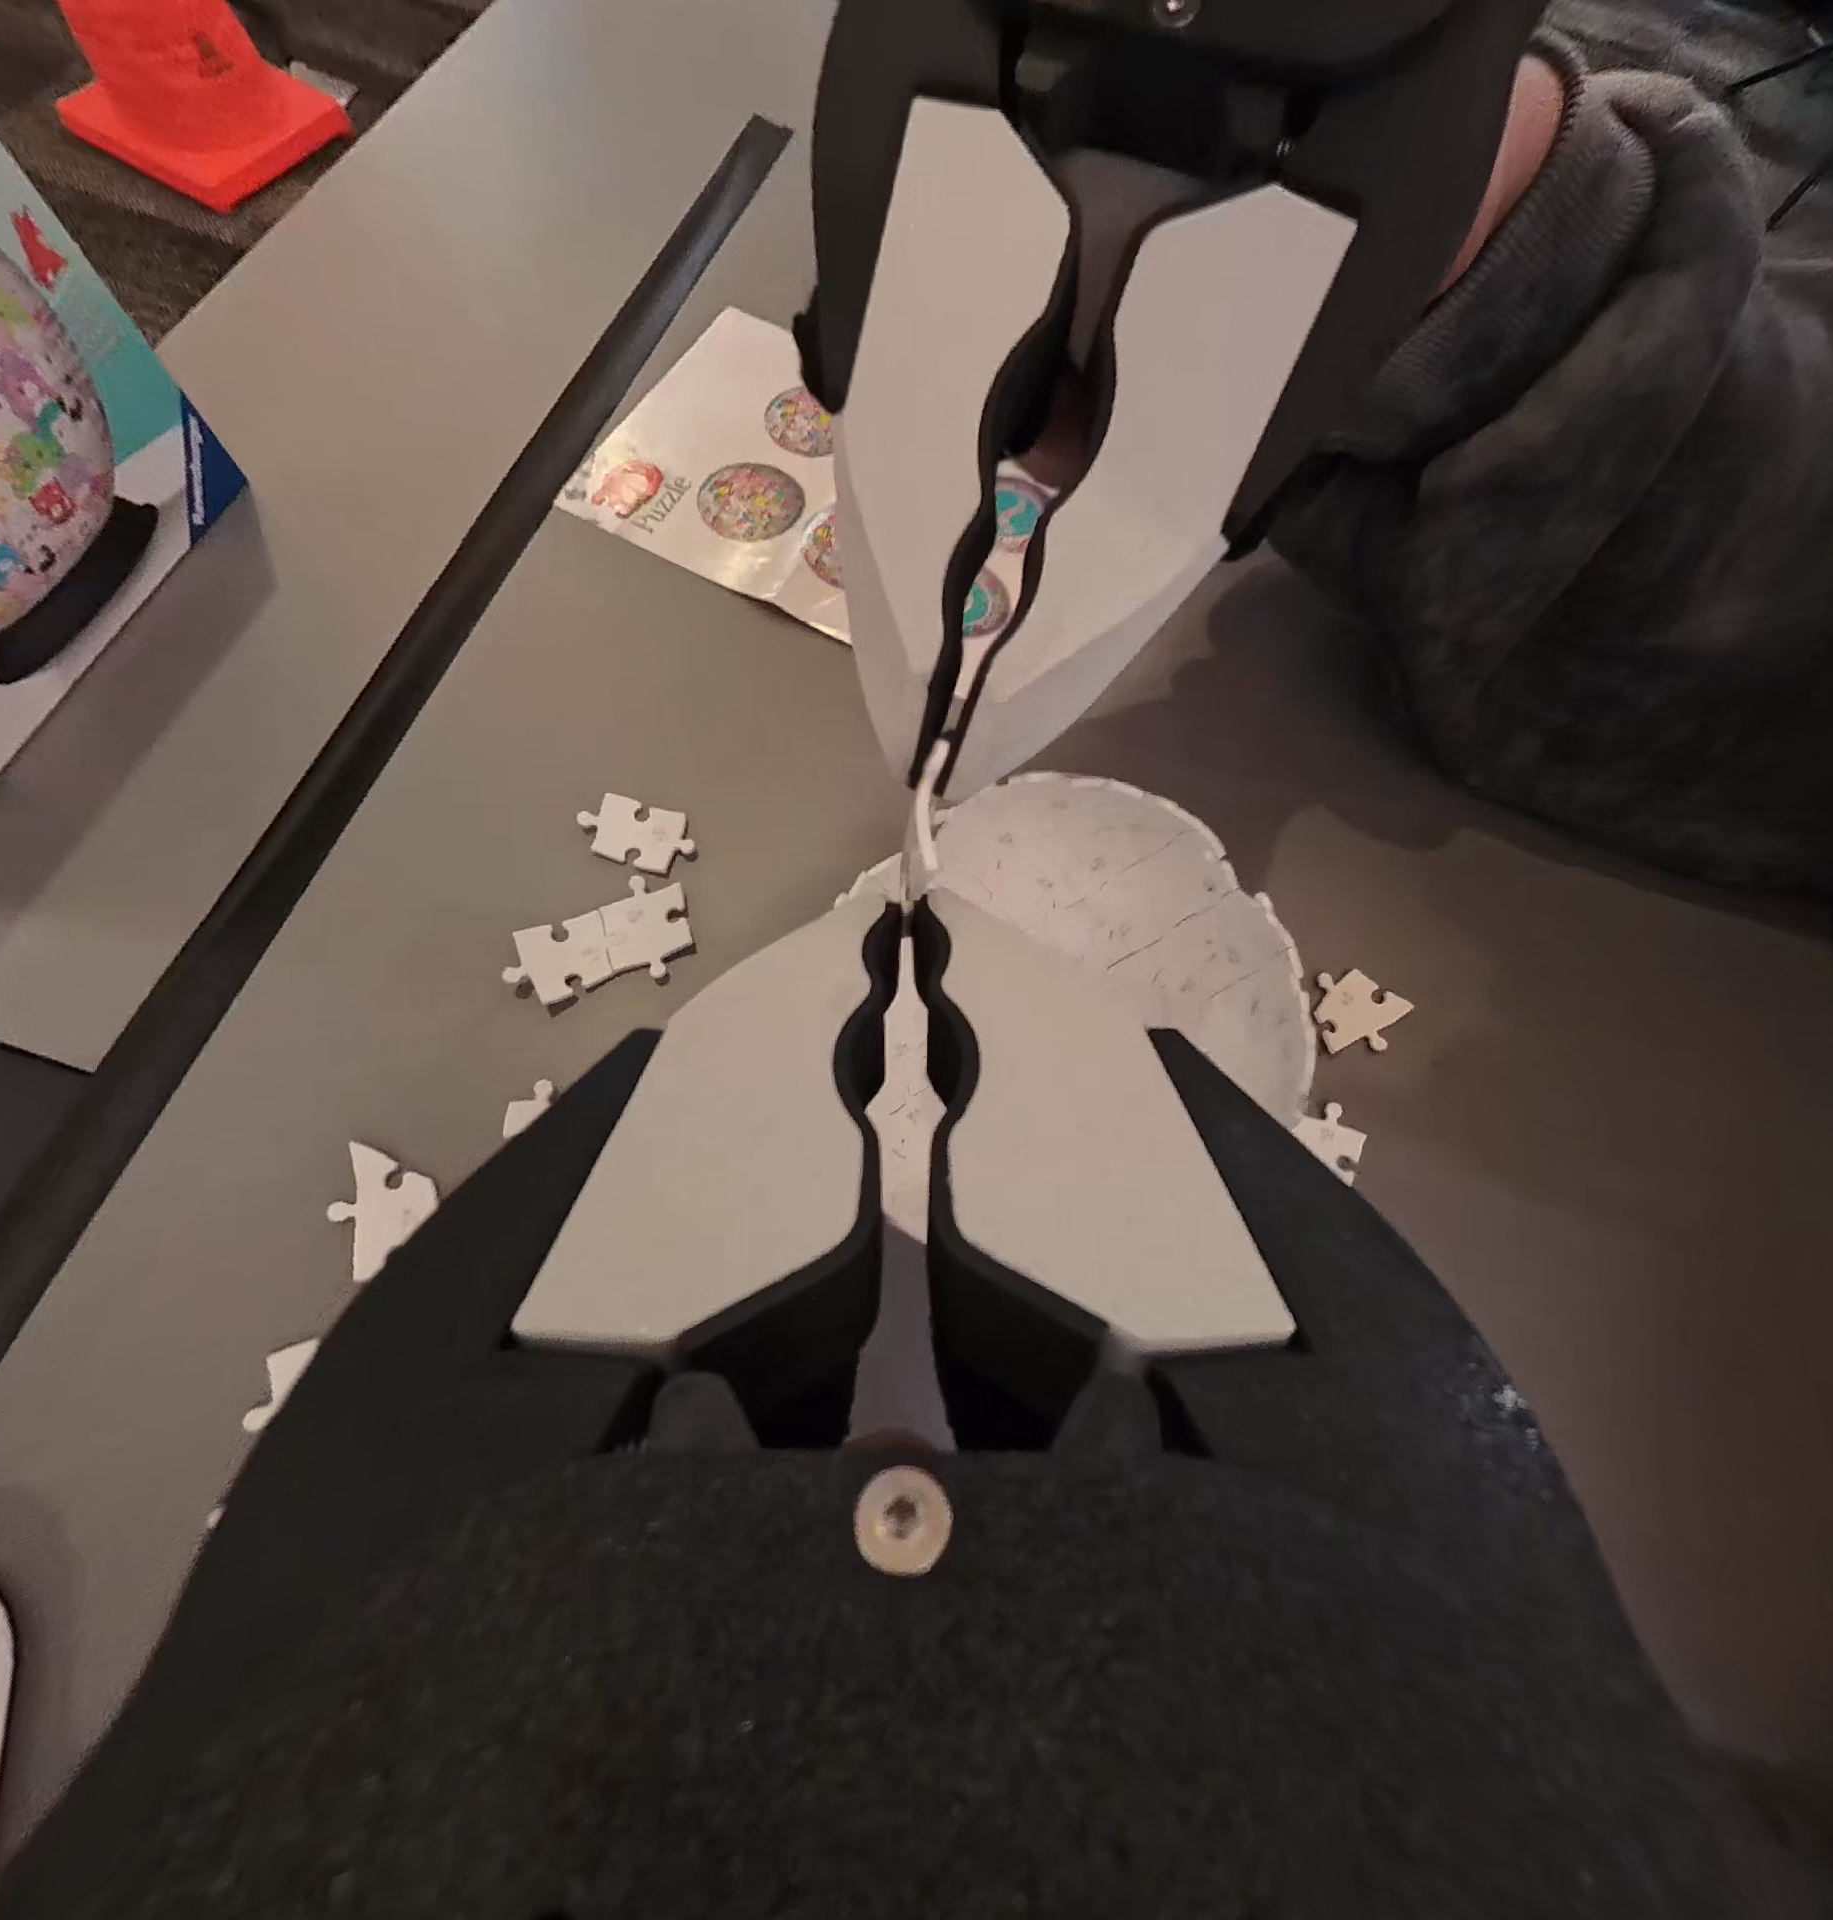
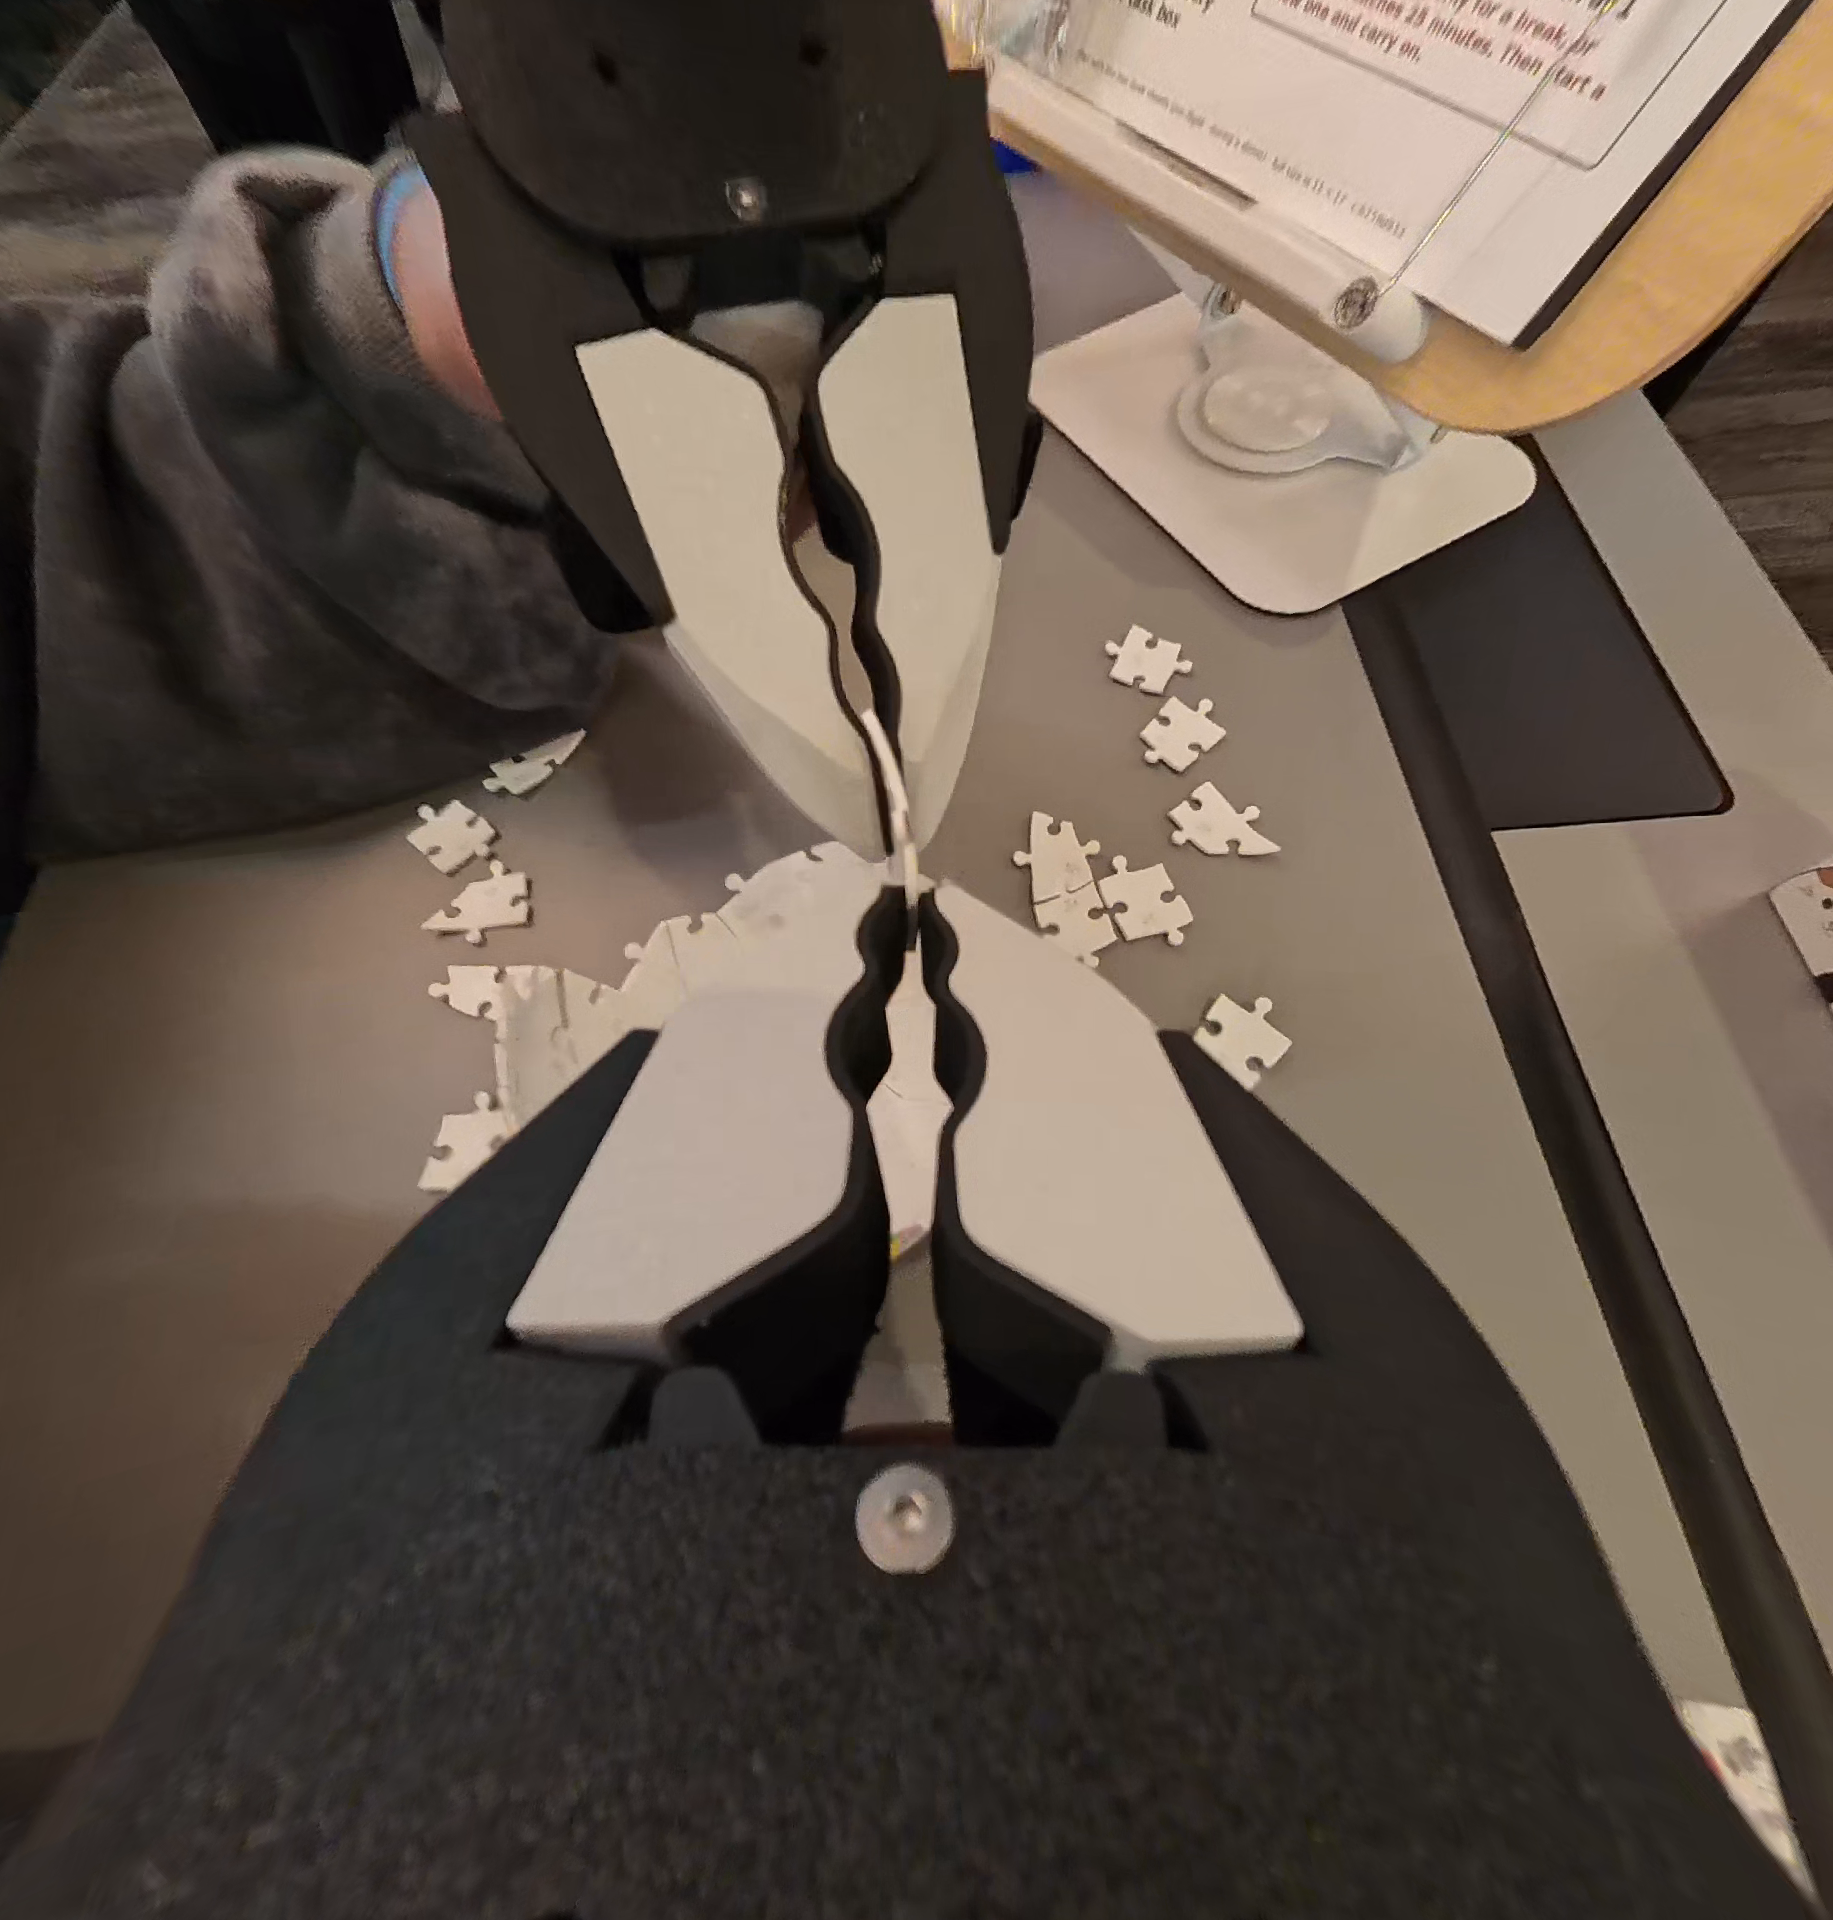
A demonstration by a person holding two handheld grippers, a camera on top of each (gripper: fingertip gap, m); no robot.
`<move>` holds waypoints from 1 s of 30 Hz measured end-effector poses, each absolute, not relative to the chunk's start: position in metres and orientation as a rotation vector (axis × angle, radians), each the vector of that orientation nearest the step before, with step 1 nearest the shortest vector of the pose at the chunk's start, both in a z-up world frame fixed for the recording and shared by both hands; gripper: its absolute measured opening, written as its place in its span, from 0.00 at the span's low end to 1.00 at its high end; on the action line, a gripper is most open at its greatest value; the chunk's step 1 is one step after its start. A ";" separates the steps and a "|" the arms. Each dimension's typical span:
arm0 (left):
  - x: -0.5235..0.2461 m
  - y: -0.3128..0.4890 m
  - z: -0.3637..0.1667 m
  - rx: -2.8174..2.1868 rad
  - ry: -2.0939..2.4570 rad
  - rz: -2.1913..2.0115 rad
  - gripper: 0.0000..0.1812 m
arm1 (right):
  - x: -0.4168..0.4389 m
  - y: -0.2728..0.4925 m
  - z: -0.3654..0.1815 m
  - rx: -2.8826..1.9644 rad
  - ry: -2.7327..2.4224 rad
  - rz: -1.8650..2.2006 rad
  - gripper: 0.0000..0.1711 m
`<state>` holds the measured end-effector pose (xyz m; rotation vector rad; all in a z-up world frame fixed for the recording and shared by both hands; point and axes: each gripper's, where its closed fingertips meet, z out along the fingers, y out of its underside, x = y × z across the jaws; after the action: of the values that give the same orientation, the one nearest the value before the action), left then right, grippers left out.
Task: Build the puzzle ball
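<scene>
A half-built white puzzle ball shell (image 1: 1130,904) lies on the grey table (image 1: 424,364), inner side up; it also shows in the right wrist view (image 2: 683,956). My left gripper (image 1: 907,920) and right gripper (image 1: 927,774) meet tip to tip just above its rim. Both are shut. A thin white puzzle piece (image 1: 924,831), seen edge-on, spans the two sets of tips. In the right wrist view the right gripper (image 2: 907,914) faces the left gripper (image 2: 896,831) with the same piece (image 2: 891,790) between them. Whether it is one piece or two joined pieces, I cannot tell.
Loose white pieces (image 1: 637,831) (image 2: 1146,660) and small joined groups (image 1: 600,940) (image 2: 1109,899) lie around the shell. The puzzle box (image 1: 60,520), a leaflet (image 1: 704,478) and a black strip (image 1: 372,675) sit to the left. A document stand (image 2: 1286,468) and a grey sleeve (image 2: 216,520) are nearby.
</scene>
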<state>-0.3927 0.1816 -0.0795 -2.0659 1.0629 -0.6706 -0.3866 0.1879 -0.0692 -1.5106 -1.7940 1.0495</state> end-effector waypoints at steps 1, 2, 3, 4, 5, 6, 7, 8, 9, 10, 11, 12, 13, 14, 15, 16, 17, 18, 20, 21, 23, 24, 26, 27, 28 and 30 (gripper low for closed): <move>-0.393 0.181 -0.083 -2.086 1.074 -0.663 0.01 | -0.385 0.188 -0.074 -1.510 -1.823 1.013 0.01; -0.393 0.179 -0.088 -2.109 1.095 -0.640 0.01 | -0.383 0.188 -0.080 -1.518 -1.856 0.962 0.04; -0.395 0.178 -0.094 -2.133 1.122 -0.602 0.01 | -0.382 0.190 -0.083 -1.524 -1.870 0.912 0.09; -0.396 0.177 -0.099 -2.153 1.152 -0.562 0.01 | -0.382 0.190 -0.083 -1.519 -1.877 0.894 0.10; -0.395 0.175 -0.102 -2.162 1.177 -0.538 0.01 | -0.382 0.187 -0.080 -1.507 -1.879 0.911 0.09; -0.393 0.173 -0.103 -2.161 1.192 -0.533 0.01 | -0.382 0.185 -0.077 -1.497 -1.875 0.928 0.09; -0.391 0.173 -0.103 -2.158 1.196 -0.536 0.01 | -0.383 0.183 -0.075 -1.494 -1.876 0.929 0.07; -0.390 0.172 -0.104 -2.161 1.197 -0.541 0.01 | -0.382 0.183 -0.076 -1.496 -1.886 0.915 0.07; -0.390 0.172 -0.105 -2.165 1.199 -0.540 0.01 | -0.381 0.182 -0.077 -1.495 -1.896 0.901 0.06; -0.390 0.172 -0.105 -2.167 1.199 -0.541 0.01 | -0.381 0.182 -0.078 -1.489 -1.904 0.894 0.05; -0.391 0.172 -0.105 -2.168 1.198 -0.547 0.01 | -0.381 0.181 -0.078 -1.485 -1.909 0.894 0.04; -0.391 0.172 -0.105 -2.169 1.193 -0.551 0.01 | -0.381 0.179 -0.078 -1.485 -1.912 0.902 0.01; -0.391 0.173 -0.105 -2.169 1.189 -0.554 0.01 | -0.382 0.180 -0.079 -1.491 -1.908 0.898 0.01; -0.391 0.172 -0.105 -2.170 1.187 -0.561 0.01 | -0.381 0.180 -0.079 -1.492 -1.913 0.893 0.01; -0.391 0.173 -0.105 -2.167 1.183 -0.560 0.01 | -0.381 0.181 -0.079 -1.491 -1.913 0.883 0.01; -0.390 0.175 -0.105 -2.161 1.174 -0.557 0.01 | -0.381 0.182 -0.078 -1.488 -1.907 0.867 0.01; -0.390 0.176 -0.104 -2.154 1.167 -0.562 0.01 | -0.380 0.183 -0.078 -1.489 -1.905 0.858 0.01; -0.388 0.175 -0.104 -2.147 1.166 -0.578 0.01 | -0.380 0.183 -0.077 -1.496 -1.907 0.858 0.01; -0.391 0.174 -0.103 -2.148 1.168 -0.580 0.02 | -0.377 0.186 -0.078 -1.519 -1.911 0.827 0.00; -0.396 0.177 -0.103 -2.151 1.156 -0.546 0.07 | -0.376 0.188 -0.080 -1.539 -1.913 0.801 0.00; -0.405 0.177 -0.103 -2.165 1.143 -0.535 0.18 | -0.371 0.199 -0.087 -1.610 -1.902 0.713 0.00; -0.409 0.177 -0.104 -2.182 1.136 -0.537 0.19 | -0.370 0.204 -0.092 -1.645 -1.896 0.672 0.00; -0.416 0.184 -0.112 -2.220 1.115 -0.483 0.20 | -0.371 0.207 -0.099 -1.692 -1.891 0.646 0.00; -0.418 0.187 -0.117 -2.238 1.112 -0.447 0.21 | -0.372 0.207 -0.103 -1.715 -1.892 0.638 0.00; -0.418 0.189 -0.122 -2.253 1.115 -0.414 0.22 | -0.374 0.208 -0.106 -1.734 -1.894 0.623 0.00; -0.418 0.193 -0.131 -2.271 1.135 -0.345 0.23 | -0.373 0.208 -0.115 -1.757 -1.923 0.580 0.00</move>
<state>-0.4183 0.1931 -0.1313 -2.2712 1.1351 -0.3453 -0.3734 0.2082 -0.1148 -1.7573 -1.9232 0.5799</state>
